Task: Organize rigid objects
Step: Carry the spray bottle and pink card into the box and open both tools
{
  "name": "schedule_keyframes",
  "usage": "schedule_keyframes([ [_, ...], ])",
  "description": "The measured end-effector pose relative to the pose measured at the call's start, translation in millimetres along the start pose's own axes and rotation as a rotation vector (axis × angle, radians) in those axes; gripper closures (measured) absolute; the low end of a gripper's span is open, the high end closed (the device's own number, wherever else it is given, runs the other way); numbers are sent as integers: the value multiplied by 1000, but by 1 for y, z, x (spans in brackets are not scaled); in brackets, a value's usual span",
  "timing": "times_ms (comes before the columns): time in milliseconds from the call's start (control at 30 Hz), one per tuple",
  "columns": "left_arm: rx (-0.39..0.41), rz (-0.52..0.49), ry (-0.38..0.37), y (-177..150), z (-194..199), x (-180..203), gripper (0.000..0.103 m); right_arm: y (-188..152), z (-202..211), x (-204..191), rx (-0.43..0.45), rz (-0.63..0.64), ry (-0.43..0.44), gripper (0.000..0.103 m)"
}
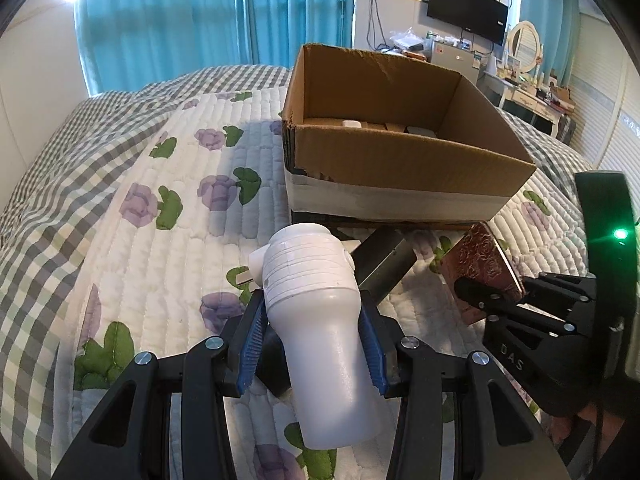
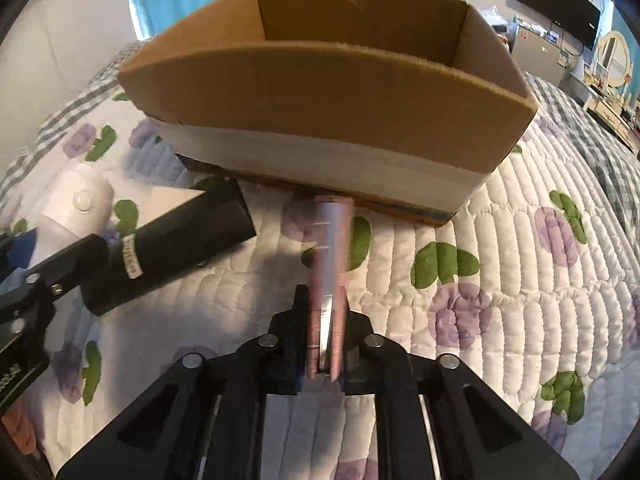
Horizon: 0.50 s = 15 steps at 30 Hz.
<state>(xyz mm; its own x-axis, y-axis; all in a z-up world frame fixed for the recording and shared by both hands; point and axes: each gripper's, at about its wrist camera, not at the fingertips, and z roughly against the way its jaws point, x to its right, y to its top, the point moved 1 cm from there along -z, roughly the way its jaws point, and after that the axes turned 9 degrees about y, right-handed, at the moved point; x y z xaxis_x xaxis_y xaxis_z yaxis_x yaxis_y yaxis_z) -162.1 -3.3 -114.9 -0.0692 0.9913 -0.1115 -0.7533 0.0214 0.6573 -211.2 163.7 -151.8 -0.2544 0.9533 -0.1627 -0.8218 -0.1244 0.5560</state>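
Observation:
My left gripper (image 1: 312, 320) is shut on a white plastic bottle (image 1: 320, 328) with a ribbed cap, held above the bed. My right gripper (image 2: 326, 300) is shut on a thin pink patterned case (image 2: 330, 256), held edge-on; it also shows in the left wrist view (image 1: 480, 268). An open cardboard box (image 1: 400, 148) with a white band stands on the bed just ahead of both grippers and shows in the right wrist view (image 2: 328, 92). Small white items (image 1: 352, 124) lie inside it. A black rectangular box (image 2: 168, 248) lies on the quilt left of the pink case.
The bed is covered by a white quilt with purple flowers (image 1: 168, 184) and a grey checked border. Blue curtains (image 1: 180, 20) hang behind. A wall TV (image 1: 468, 8), a dresser with a mirror (image 1: 524, 48) and clutter stand at the far right.

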Motion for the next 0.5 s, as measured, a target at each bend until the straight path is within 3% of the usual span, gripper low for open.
schedule_keyframes([
  [500, 75, -15, -55, 17, 71, 7, 58, 8, 98, -27, 141, 64, -65, 94],
])
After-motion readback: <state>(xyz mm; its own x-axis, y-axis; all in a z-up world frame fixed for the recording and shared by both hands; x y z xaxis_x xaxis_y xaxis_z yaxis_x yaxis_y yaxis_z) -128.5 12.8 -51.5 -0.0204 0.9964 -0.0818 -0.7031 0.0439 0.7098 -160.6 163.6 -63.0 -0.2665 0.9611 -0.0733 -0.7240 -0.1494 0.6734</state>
